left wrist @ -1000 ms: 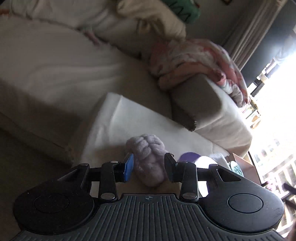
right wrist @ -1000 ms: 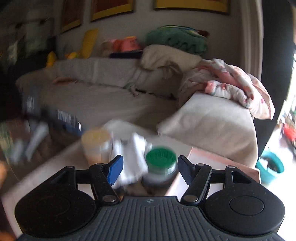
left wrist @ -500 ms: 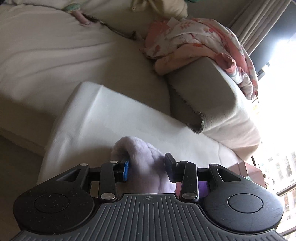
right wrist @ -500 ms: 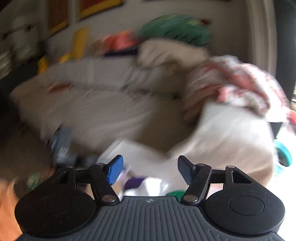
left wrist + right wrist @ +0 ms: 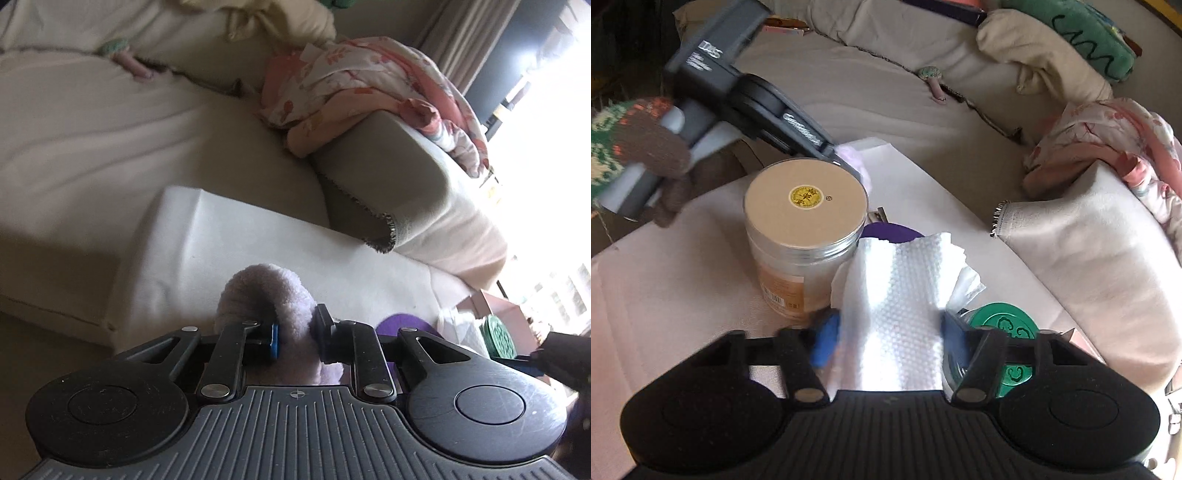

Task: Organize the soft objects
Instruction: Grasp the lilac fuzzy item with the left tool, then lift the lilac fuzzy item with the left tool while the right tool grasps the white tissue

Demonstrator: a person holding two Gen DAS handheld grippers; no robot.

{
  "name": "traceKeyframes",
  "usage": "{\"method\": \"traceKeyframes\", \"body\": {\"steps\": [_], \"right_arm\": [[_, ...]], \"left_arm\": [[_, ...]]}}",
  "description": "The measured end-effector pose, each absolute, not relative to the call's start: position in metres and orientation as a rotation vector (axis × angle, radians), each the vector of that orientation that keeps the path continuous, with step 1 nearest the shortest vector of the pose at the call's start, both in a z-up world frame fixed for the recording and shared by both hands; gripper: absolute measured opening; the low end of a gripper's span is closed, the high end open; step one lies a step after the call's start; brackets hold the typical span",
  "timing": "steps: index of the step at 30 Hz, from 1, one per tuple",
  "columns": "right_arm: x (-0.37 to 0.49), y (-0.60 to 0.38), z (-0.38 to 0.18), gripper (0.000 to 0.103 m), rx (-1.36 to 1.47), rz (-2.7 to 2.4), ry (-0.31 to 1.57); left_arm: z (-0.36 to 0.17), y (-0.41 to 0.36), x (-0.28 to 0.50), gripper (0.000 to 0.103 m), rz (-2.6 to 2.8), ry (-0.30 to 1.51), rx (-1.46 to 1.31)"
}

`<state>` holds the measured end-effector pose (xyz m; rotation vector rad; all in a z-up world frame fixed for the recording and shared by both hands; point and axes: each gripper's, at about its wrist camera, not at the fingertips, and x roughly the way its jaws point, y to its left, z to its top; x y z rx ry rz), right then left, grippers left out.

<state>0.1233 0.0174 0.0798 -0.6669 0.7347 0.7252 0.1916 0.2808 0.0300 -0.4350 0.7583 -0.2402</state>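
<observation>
Left gripper [image 5: 294, 341]: pressed in on the fluffy lilac toy [image 5: 273, 295], the blue pad on one side and the black pad on the other sinking into the pile.
Fluffy lilac toy: held just above the white cloth-covered table [image 5: 229, 240], near that table's near edge; its rounded top rises beyond the fingers. In the right wrist view only a pale scrap of it shows at the tip of the other tool [image 5: 851, 157], far left of the jar.
Right gripper [image 5: 890, 338]: fingers spread on either side of the white paper towel [image 5: 901, 291]; the blue pads sit close beside the towel's edges, and I cannot tell whether they touch it.
White paper towel: a crumpled, dimpled sheet standing up on the table, between the jar on its left and the green lid on its right.
Jar [image 5: 805, 240]: clear plastic with a tan lid and a yellow round sticker, upright, left of the towel.
Green lid [image 5: 1010, 326]: round, embossed, near right, partly behind the right finger.
Purple disc [image 5: 892, 232]: flat on the table, just beyond the towel.
Sofa [image 5: 110, 122]: pale, beyond the table.
Pink floral blanket [image 5: 369, 85]: heaped over the sofa's armrest, far right.
</observation>
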Motion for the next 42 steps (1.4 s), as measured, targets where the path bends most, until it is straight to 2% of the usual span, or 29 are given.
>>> {"method": "traceKeyframes", "body": {"steps": [1,2,7,8,12,16,23,25,26,27,29,35,41,42], "right_arm": [[0.121,0.017,0.081,0.022,-0.666,0.739,0.735],[0.120,0.016,0.085,0.015,-0.652,0.748,0.738],[0.116,-0.005,0.136,0.010,-0.521,0.713,0.640],[0.117,-0.014,0.152,0.006,-0.472,0.708,0.615],[0.109,-0.057,0.204,0.006,-0.339,0.651,0.470],[0.104,-0.109,0.234,0.005,-0.206,0.613,0.414],[0.087,-0.172,0.222,0.005,-0.169,0.551,0.445],[0.083,-0.177,0.209,0.008,-0.180,0.575,0.489],[0.080,-0.178,0.200,0.017,-0.190,0.593,0.511],[0.075,-0.176,0.189,0.035,-0.199,0.606,0.532],[0.068,-0.169,0.167,0.058,-0.187,0.627,0.566],[0.087,-0.109,0.116,0.059,-0.139,0.673,0.727],[0.115,-0.039,0.085,0.059,-0.206,0.578,0.835],[0.118,-0.032,0.081,0.056,-0.213,0.562,0.853]], "left_arm": [[0.035,0.280,0.188,0.021,-0.228,0.751,-0.408],[0.040,0.279,0.185,0.021,-0.214,0.744,-0.379],[0.082,0.279,0.177,0.021,-0.198,0.660,-0.367],[0.097,0.277,0.175,0.021,-0.196,0.626,-0.359],[0.168,0.260,0.161,0.021,-0.219,0.468,-0.312],[0.220,0.223,0.149,0.021,-0.283,0.382,-0.276],[0.220,0.133,0.158,0.021,-0.480,0.494,-0.298],[0.215,0.119,0.157,0.021,-0.525,0.516,-0.315],[0.212,0.116,0.155,0.021,-0.533,0.517,-0.323],[0.208,0.116,0.150,0.021,-0.530,0.514,-0.330],[0.199,0.122,0.140,0.021,-0.514,0.513,-0.340],[0.156,0.199,0.118,0.021,-0.277,0.512,-0.354],[0.103,0.293,0.116,0.021,-0.083,0.567,-0.521],[0.094,0.302,0.113,0.021,-0.079,0.582,-0.542]]}}
